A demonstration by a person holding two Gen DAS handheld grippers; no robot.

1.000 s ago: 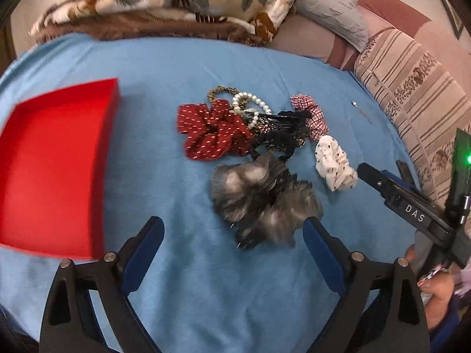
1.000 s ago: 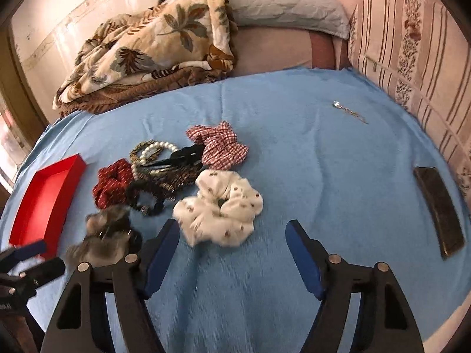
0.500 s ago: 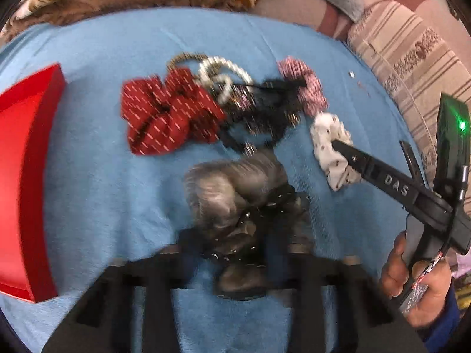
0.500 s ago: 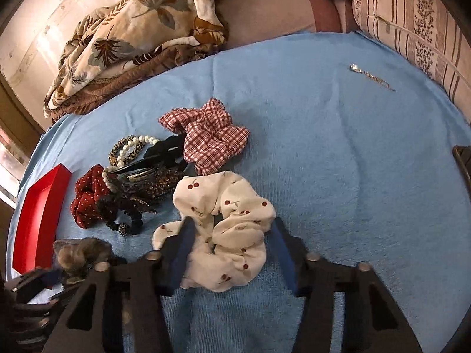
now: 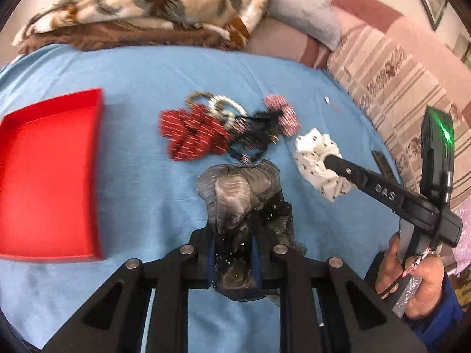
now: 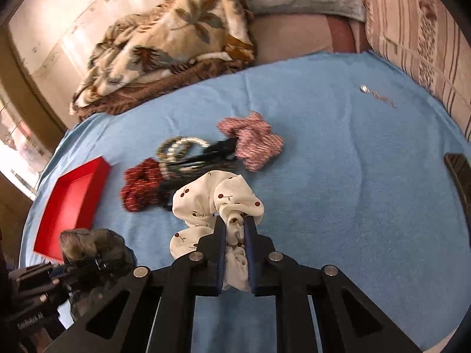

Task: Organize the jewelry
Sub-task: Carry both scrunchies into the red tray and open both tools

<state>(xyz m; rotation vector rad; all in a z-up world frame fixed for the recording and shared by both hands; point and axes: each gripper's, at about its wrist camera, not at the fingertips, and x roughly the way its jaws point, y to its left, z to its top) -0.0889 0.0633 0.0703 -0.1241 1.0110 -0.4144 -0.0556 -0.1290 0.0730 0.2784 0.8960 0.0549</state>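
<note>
My left gripper (image 5: 233, 248) is shut on a grey-black sheer scrunchie (image 5: 238, 194), held above the blue cloth; it also shows in the right wrist view (image 6: 88, 247). My right gripper (image 6: 234, 226) is shut on a white cherry-print scrunchie (image 6: 206, 203), also visible in the left wrist view (image 5: 315, 156). A red tray (image 5: 47, 170) lies empty at the left. A pile remains at centre: red dotted scrunchie (image 5: 191, 135), pearl and bead bracelets (image 5: 219, 106), black clip (image 6: 217, 150), pink checked scrunchie (image 6: 253, 141).
A small silver chain (image 6: 376, 95) lies far right on the blue cloth (image 6: 338, 176). A dark flat case (image 6: 459, 173) sits at the right edge. A floral blanket (image 6: 164, 44) and pillows lie behind. A striped cushion (image 5: 397, 82) borders the right.
Both grippers closed: the left on the grey-black scrunchie, the right on the white cherry scrunchie. Both have lifted and pulled back slightly from the pile.
</note>
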